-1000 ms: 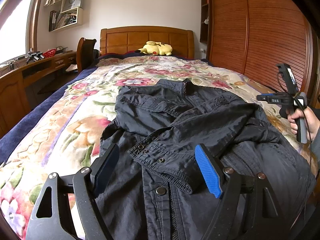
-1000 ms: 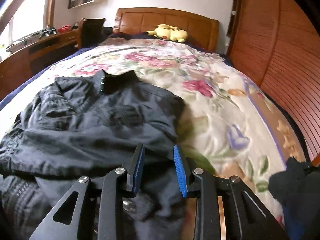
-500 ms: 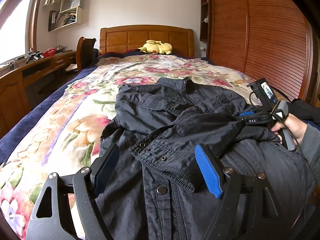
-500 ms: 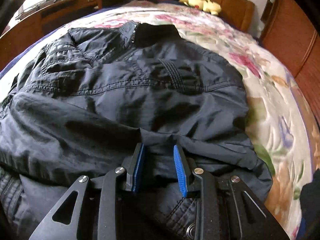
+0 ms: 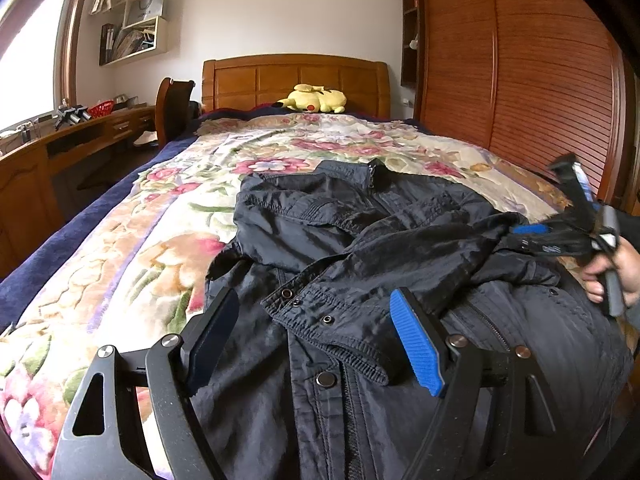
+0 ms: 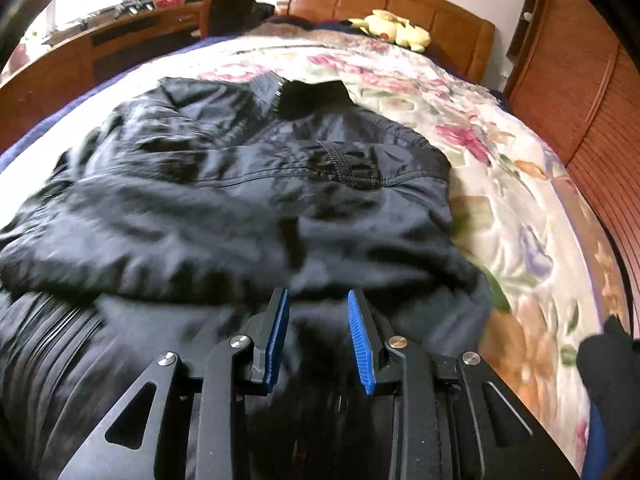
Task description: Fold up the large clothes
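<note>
- You are partway through folding the dark jacket [image 5: 400, 280], which lies front-up on the flowered bedspread [image 5: 132, 240]. Its collar [image 5: 372, 170] points at the wooden headboard [image 5: 296, 80] and its hem is at the end far from the headboard.
- One sleeve [image 5: 420, 248] already lies across the chest, its snap cuff [image 5: 320, 316] on the front placket. By my reading, the sleeve fold is the step in hand.
- Your left gripper [image 5: 316, 336] has its jaws spread wide, one on each side of that cuff with nothing clamped. It sits over the hem half, on the side away from the headboard.
- Your right gripper [image 6: 318, 336] has its jaws set narrow, over the jacket's edge on the wardrobe side. Dark cloth shows between the blue pads [image 6: 360, 344], but the view is blurred, so I cannot tell whether they pinch it.
- From the left view, your right hand [image 5: 616, 268] and its tool sit at the shoulder bunch, where the cloth is rucked up.
- Next, you likely need that bunch flattened so the folded side runs straight from the collar toward the hem.
- Make sure you have a firm hold before pulling. The slick fabric looks apt to slide.
- Keep the cuff from dragging off the placket as you smooth.
</note>
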`<state>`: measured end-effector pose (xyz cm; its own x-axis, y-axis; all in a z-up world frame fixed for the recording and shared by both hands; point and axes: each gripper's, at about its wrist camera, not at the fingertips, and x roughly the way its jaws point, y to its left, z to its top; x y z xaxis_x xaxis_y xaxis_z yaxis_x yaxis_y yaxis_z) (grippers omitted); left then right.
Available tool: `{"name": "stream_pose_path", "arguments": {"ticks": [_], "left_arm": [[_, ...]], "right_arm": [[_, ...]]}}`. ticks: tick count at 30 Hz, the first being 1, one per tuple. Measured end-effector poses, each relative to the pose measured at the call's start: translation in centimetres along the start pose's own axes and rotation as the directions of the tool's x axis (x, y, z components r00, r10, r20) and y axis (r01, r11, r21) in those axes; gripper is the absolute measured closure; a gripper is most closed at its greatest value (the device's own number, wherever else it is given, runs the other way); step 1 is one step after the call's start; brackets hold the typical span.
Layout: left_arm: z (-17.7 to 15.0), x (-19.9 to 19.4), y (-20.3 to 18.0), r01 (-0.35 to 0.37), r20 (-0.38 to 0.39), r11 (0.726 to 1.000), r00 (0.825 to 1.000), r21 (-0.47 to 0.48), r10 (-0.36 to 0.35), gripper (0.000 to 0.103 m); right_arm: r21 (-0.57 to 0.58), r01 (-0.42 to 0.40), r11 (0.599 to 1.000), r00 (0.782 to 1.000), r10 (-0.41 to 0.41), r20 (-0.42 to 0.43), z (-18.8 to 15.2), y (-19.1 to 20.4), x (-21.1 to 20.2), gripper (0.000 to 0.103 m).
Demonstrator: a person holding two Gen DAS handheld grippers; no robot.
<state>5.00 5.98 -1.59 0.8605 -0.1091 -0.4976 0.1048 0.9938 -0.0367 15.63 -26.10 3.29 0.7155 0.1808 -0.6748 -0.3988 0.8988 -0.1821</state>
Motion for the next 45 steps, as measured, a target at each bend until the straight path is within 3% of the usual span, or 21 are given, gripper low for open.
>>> {"name": "stream_pose_path", "arguments": {"ticks": [5,7,9,12,26,36,45], "left_arm": [[-0.3,-0.9,-0.3,-0.004,0.008,1.0,1.0,0.008,0.004,0.024],[-0.5,-1.3,-0.6,-0.004,0.013,1.0,1.0,0.018,0.004,0.024],[-0.7,-1.7,-0.8,-0.007,0.021,1.0,1.0,0.026,0.007,0.024],[-1.2,-2.5,-1.0,-0.005,0.041,1.0,0.999,0.028,0.004,0.024],[-3.5,-6.4,-1.5,-0.001,0.017,0.998,1.0,0.062,0.0,0.024],[-5.0,-8.8,2.7,-0.069,-0.035,0.997,0.997,0.038,0.07,0.024],[-8.0,-9.2,6.0,-0.087,-0.111,0.996,0.99,0.016,0.089,0.024]], "right_arm": [[0.007,-0.02,1.0,1.0,0.019,0.024,-3.9,0.2,-4.8,0.072],[0.017,-0.023,1.0,0.999,0.023,0.035,-5.3,0.2,-6.3,0.065],[0.024,-0.011,1.0,0.999,0.01,0.039,-6.9,-0.1,-7.8,0.048],[0.033,-0.008,0.999,0.999,0.006,0.04,-8.6,-0.3,-9.3,0.041],[0.088,0.032,0.996,0.999,-0.032,-0.001,-14.2,-0.4,-12.0,0.041],[0.085,0.039,0.996,0.999,-0.04,0.007,-16.8,-0.3,-14.2,0.041],[0.082,0.05,0.995,0.999,-0.051,0.012,-17.7,0.3,-15.3,0.041]]}}
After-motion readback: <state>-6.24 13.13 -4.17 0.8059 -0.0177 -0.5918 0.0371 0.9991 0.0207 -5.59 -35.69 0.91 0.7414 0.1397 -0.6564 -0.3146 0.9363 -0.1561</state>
